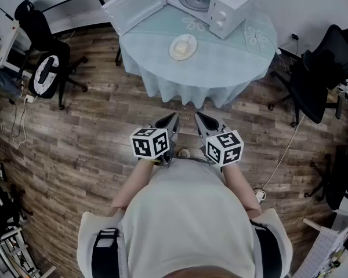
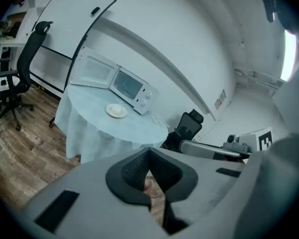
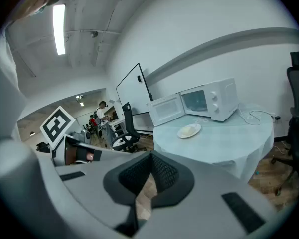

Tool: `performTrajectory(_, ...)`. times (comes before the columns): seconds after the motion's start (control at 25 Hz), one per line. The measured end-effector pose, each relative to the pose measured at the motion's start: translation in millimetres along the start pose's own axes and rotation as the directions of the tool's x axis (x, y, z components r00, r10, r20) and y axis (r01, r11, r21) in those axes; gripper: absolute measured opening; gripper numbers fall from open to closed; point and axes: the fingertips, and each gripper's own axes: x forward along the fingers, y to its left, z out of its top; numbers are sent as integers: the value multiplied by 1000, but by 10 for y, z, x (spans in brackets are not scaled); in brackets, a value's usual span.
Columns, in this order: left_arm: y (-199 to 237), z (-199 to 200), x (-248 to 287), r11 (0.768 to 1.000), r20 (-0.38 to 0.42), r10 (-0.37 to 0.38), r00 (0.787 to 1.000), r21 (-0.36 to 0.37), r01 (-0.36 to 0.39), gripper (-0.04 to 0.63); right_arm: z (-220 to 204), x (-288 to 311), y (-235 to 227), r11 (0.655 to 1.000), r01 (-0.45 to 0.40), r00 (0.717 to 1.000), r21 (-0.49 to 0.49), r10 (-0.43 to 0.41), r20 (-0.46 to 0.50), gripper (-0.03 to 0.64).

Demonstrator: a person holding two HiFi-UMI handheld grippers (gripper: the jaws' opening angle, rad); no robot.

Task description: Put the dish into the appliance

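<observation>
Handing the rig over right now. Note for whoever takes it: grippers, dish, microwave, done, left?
Left gripper: shut, empty, held near the body, well short of the table.
Right gripper: shut, empty, beside it.
Dish: on the table in front of the microwave, no gripper on it.
Door: open.
Done: nothing with the dish.
Left: step up, grasp the dish, set it inside the microwave.

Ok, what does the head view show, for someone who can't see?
A person holds the left gripper and right gripper, jaws shut and empty, away from a round blue-clothed table. On it a round white dish sits before a white microwave, door open.
</observation>
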Motion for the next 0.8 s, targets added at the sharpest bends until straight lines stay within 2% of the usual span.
performTrajectory(0.2,30,-106,-10,1000,-34,22,999,1,-22,8,-52,-17,17,1000,-1,1000,7,1,-13,6)
performTrajectory(0.48,89,-66,-38,997,-7,63,998,-48,-63,8,-105,-21,9,1000,-26,999,-10,26,-41,6)
performTrajectory(0.72,160,-24,15,995,-16,84,996,-50,-84,8,-4,39,-115,995,-43,999,91,43,-2,6)
performTrajectory(0.8,219,31,47,994,-9,87,996,-63,-87,8,16,80,-164,995,-33,999,98,34,1,6)
